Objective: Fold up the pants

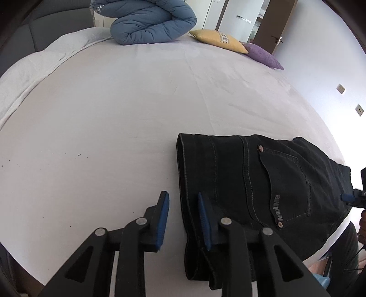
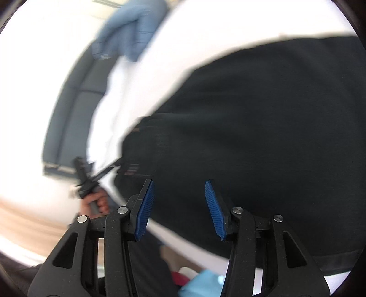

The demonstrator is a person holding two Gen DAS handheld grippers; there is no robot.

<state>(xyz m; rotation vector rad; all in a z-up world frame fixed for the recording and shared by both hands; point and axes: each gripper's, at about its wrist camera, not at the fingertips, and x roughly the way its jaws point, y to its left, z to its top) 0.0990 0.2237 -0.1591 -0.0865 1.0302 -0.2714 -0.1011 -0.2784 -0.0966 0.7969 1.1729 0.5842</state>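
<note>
Black jeans (image 1: pixel 263 189) lie folded on the white bed sheet (image 1: pixel 128 109), back pocket up, near the bed's front right edge. My left gripper (image 1: pixel 183 201) is open and empty, its right finger over the jeans' left folded edge, its left finger over bare sheet. My right gripper (image 2: pixel 179 189) is open and empty above the near edge of the jeans (image 2: pixel 263 128); this view is motion-blurred. The right gripper's blue tip (image 1: pixel 347 196) shows at the jeans' right edge in the left wrist view. The left gripper and the hand holding it (image 2: pixel 91 180) show blurred in the right wrist view.
A blue quilted duvet (image 1: pixel 151 20) is bundled at the bed's far end. A yellow cushion (image 1: pixel 219 40) and a purple cushion (image 1: pixel 263 54) lie at the far right. A grey headboard (image 1: pixel 45 32) stands at the far left. A white wall with sockets (image 1: pixel 343 91) is to the right.
</note>
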